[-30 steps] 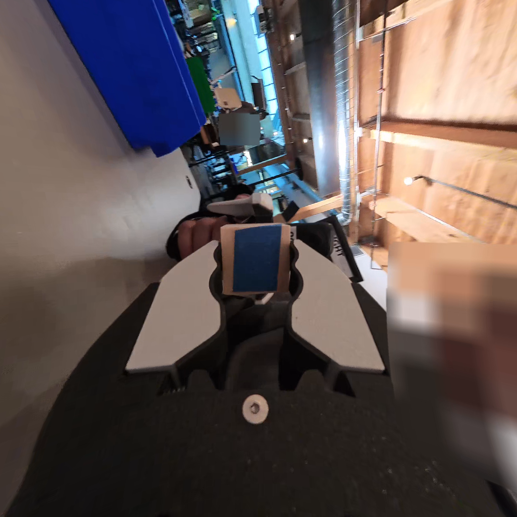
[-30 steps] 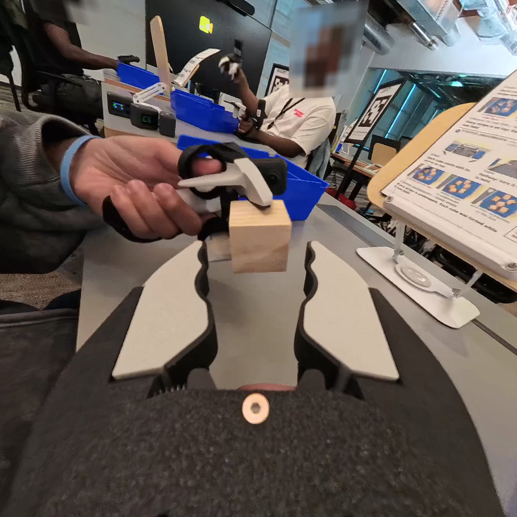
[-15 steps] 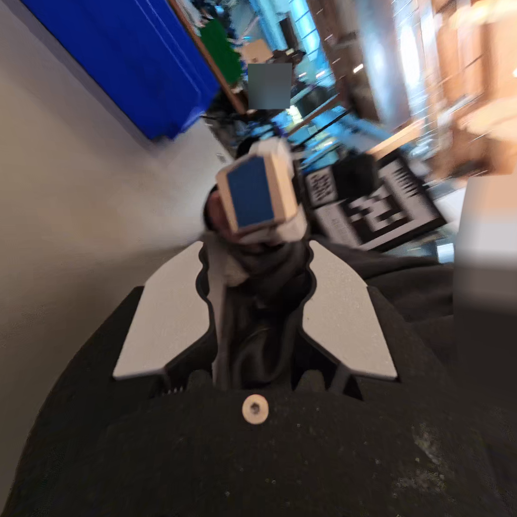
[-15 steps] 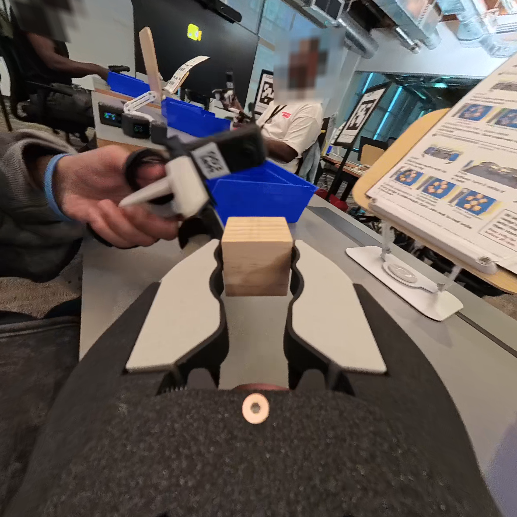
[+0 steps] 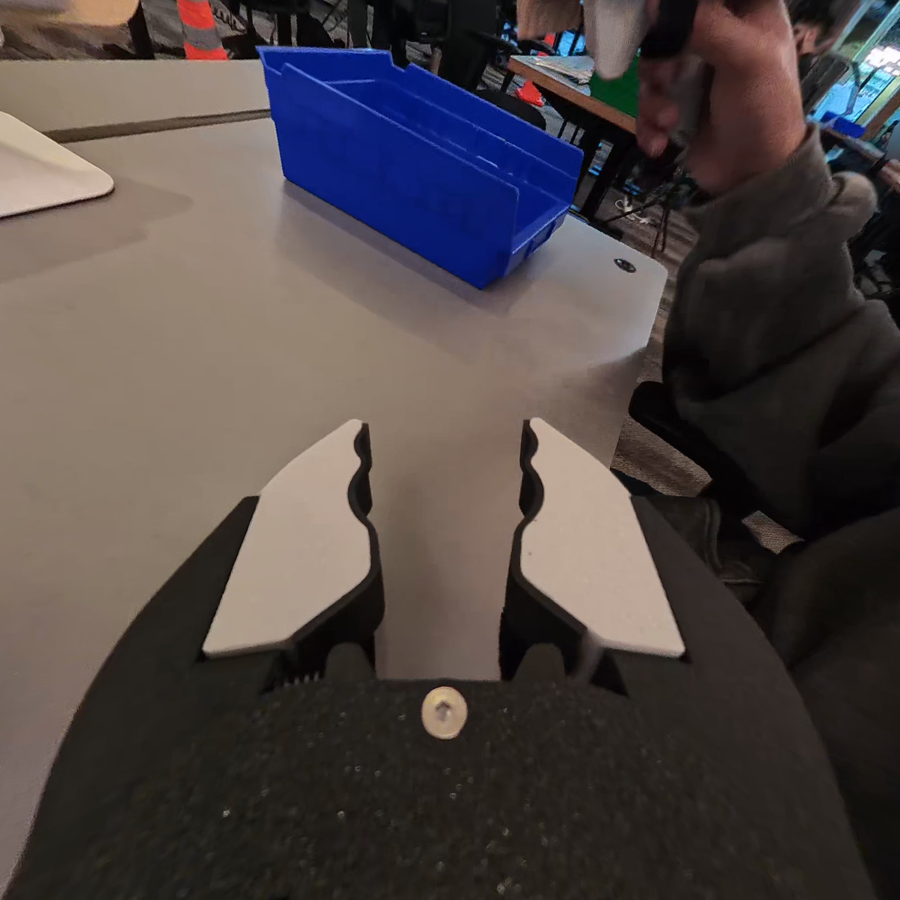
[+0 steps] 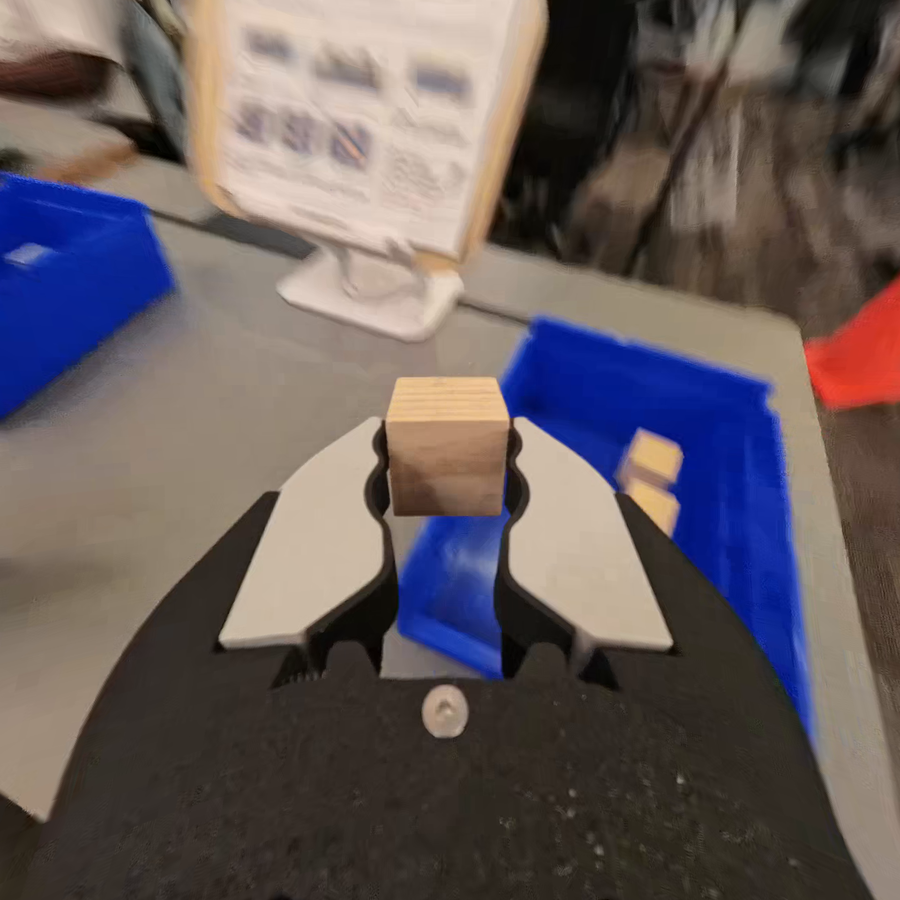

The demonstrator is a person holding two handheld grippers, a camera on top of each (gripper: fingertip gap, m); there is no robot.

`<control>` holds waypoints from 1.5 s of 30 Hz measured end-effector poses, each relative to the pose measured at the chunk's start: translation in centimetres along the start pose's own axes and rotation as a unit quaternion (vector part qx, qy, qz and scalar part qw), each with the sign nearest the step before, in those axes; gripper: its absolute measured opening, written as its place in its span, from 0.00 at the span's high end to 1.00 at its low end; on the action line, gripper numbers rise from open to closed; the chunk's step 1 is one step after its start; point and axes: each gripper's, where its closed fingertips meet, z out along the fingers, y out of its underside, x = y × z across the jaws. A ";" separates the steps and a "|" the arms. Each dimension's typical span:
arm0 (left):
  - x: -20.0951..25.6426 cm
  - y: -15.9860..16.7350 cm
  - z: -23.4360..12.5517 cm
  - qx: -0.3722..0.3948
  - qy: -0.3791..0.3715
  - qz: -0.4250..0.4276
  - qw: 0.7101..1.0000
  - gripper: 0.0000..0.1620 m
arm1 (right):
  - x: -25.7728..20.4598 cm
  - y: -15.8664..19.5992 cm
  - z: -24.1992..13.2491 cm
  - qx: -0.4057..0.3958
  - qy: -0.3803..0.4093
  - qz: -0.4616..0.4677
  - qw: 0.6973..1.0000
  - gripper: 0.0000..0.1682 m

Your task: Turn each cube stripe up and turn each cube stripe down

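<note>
Gripping a plain wooden cube [image 6: 447,462] between its fingertips, the right gripper [image 6: 447,438] hangs above the near end of a blue bin [image 6: 721,487] on the grey table [image 6: 195,438]. No stripe shows on the two faces of the cube that can be seen; the others are hidden. Two more cubes [image 6: 650,479] lie inside that bin, too blurred to tell how they are turned. A sheet on a white stand [image 6: 360,121] behind is smeared by motion. The left gripper [image 5: 445,428] has its fingers spread wide with nothing between them, over bare tabletop, facing another blue bin [image 5: 414,160] whose floor is hidden by its wall. A hand [image 5: 716,92] is cut off at the top right.
</note>
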 end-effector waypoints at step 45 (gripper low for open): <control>-1.8 1.6 0.3 -0.039 -0.061 0.013 0.997 0.64 | -21.2 6.1 2.6 0.202 -0.309 -0.034 0.929 0.63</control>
